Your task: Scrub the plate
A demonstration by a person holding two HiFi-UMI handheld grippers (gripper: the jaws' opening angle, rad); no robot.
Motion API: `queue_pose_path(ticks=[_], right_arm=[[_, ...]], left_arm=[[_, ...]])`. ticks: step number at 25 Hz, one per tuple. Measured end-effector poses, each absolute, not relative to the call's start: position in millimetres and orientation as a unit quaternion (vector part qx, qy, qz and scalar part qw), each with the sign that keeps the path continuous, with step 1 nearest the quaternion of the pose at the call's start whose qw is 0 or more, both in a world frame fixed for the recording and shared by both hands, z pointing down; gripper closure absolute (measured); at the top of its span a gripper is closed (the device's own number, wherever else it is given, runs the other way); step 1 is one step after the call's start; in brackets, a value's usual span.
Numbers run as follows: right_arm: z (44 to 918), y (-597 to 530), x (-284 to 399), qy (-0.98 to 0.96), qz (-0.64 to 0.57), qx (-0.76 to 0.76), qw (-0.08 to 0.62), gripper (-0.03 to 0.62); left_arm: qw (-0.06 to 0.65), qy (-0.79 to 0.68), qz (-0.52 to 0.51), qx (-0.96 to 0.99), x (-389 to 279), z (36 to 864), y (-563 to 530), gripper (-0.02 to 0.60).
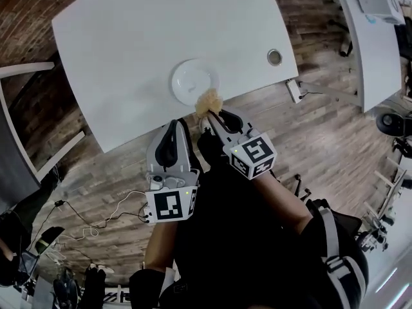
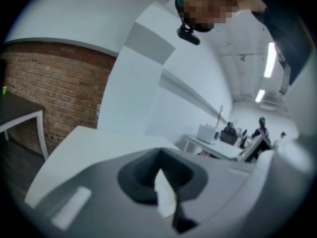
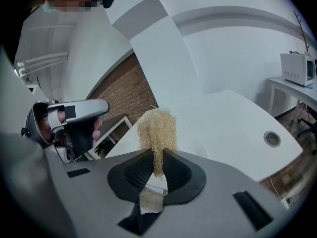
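The left gripper, nearest the lens with its marker cube, hangs on the person's side of the plate, past the table's edge. Its jaws are pressed together with nothing between them. The white plate sits on the white table, with a round metal grommet to its right. The right gripper is clenched on a tan fibrous scrubber. The scrubber's tuft lies at the plate's near rim, and I cannot tell whether they touch.
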State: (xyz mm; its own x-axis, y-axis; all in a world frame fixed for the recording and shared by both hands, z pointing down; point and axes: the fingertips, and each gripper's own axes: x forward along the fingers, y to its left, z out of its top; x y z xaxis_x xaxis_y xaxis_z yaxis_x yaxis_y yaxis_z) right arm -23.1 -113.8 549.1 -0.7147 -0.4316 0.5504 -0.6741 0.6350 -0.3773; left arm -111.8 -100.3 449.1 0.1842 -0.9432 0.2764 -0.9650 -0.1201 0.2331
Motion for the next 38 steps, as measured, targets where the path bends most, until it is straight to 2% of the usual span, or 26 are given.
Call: queue_pose_path(ticks=[18,38], right_arm=[[641.2,-120.8,-31.1,-0.839,0.335,0.310,0.297,0.546],[648.0,-155.8,-1.6,-0.826,0.322,0.341,0.313,0.546]], left_arm=[[0.220,-0.628,0.014,0.746,-118.3,476.1,-121.9,0.578],[0.234,-0.623,0.006,0.747,-114.7,485.5,-142.8,0.578]])
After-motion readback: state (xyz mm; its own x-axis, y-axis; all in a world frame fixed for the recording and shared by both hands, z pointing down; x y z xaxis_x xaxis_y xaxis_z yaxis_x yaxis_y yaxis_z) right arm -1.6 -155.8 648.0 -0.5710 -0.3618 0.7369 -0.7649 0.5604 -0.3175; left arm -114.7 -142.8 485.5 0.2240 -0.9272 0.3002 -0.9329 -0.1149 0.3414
